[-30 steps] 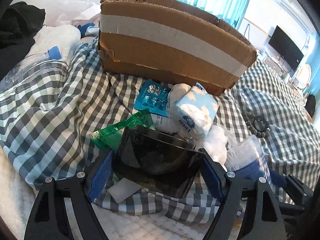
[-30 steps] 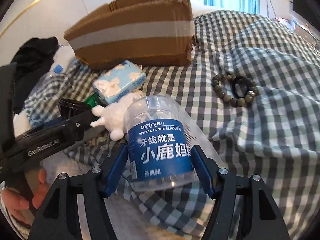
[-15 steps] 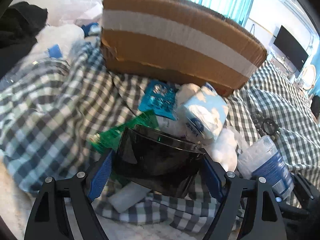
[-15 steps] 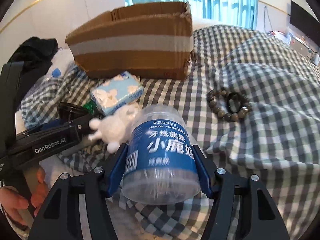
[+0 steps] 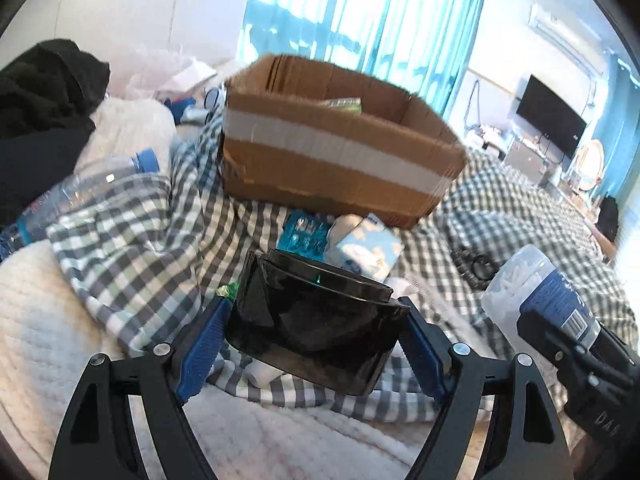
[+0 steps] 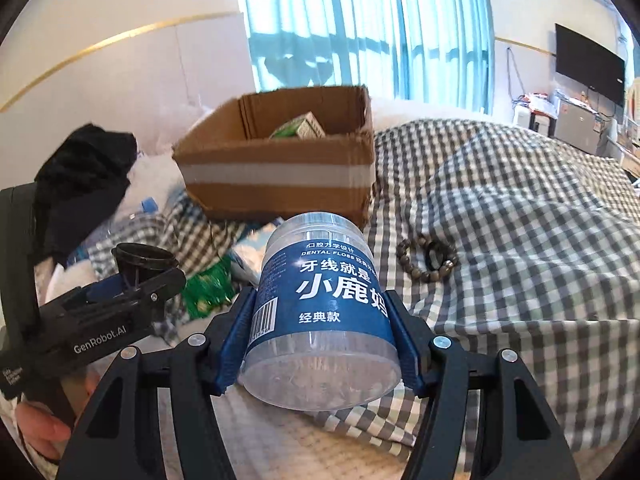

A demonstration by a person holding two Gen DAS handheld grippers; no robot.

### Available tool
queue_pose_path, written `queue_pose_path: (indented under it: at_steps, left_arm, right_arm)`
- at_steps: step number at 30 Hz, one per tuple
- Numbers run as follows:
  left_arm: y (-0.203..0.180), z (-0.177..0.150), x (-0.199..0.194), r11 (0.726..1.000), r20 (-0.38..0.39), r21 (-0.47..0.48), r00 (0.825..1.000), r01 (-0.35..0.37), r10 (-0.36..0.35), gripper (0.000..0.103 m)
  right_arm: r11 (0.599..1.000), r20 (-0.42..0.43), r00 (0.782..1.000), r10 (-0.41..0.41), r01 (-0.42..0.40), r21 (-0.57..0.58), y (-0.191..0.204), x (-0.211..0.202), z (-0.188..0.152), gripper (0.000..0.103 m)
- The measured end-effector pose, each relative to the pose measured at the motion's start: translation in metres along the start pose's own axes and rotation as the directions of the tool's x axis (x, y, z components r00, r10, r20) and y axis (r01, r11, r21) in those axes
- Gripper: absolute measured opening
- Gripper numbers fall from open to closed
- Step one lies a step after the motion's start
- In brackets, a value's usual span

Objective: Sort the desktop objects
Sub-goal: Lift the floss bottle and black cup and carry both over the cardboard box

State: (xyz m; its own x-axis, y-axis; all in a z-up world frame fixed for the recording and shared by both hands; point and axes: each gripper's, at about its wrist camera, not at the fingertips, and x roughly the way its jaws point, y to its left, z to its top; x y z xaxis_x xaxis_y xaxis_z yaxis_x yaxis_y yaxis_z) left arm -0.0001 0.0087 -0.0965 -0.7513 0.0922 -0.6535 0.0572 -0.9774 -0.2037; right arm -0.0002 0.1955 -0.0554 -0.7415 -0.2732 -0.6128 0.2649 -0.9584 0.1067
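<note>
- Left wrist view: my left gripper (image 5: pixel 316 334) is closed about halfway onto a glossy black container (image 5: pixel 316 320), round and squat, with a stepped rim. The blue ribbed pads (image 5: pixel 200 352) press its two sides, and it sits lifted above the bed.
- Ahead stands a corrugated cardboard box (image 5: pixel 332 160), open at the top, with a pale tape band across its front. A green-and-white carton edge shows inside; I cannot see more of the contents.
- The checked sheet (image 5: pixel 132 240) is rumpled soft cloth. On it, just before the box, lie a blue foil blister pack (image 5: pixel 304 236) and a soft tissue pack (image 5: pixel 368 248), touching each other and partly hidden by the black container.
- A crinkled clear water bottle (image 5: pixel 84 188) lies at the left, its lower end cut off. A bead bracelet (image 5: pixel 476 266) is blurred at the right.
- Right wrist view: my right gripper (image 6: pixel 320 344) is closed partway on a clear plastic dental floss jar (image 6: pixel 324 316), a cylinder with a blue label, held tilted with its base toward the camera and clear of the bed.
- The box (image 6: pixel 280 176) lies beyond the jar, with a small green carton (image 6: pixel 300 128) in it. The bracelet (image 6: pixel 428 260) rests on the sheet to the right, well apart from the jar.
- The left gripper enters at the left with the black container (image 6: pixel 144 260); a crumpled green wrapper (image 6: pixel 208 288) is partly hidden behind it.
</note>
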Motion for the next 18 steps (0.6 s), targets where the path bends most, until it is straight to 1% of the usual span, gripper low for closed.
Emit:
queue_pose_path:
  at_steps: [2,9,12,15,18]
  left_arm:
    - [-0.001,0.005,-0.009,1.0,0.017,0.004,1.0,0.001,-0.001,0.084]
    - [-0.007,0.038,-0.055,1.0,0.118,0.009,0.993,0.023,-0.024,0.084]
    - [-0.011,0.055,-0.072,0.998,0.156,0.054,0.987,0.021,-0.029,0.084]
    - [-0.015,0.076,-0.087,0.995,0.194,0.103,0.981,0.003,-0.023,0.084]
    - [-0.012,0.094,-0.099,0.994,0.223,0.11,0.974,0.005,-0.029,0.084]
  right_arm:
    - [1.0,0.02,1.0,0.01,-0.009,-0.001,0.004,-0.012,0.006,0.062]
    - [0.999,0.09,0.995,0.032,-0.03,-0.029,0.029,-0.051,0.035,0.062]
    - [0.998,0.118,0.992,0.032,-0.024,-0.065,0.043,-0.065,0.051,0.062]
    - [0.995,0.149,0.988,0.031,-0.016,-0.101,0.055,-0.076,0.068,0.062]
    - [0.993,0.168,0.985,0.026,-0.007,-0.114,0.061,-0.081,0.085,0.062]
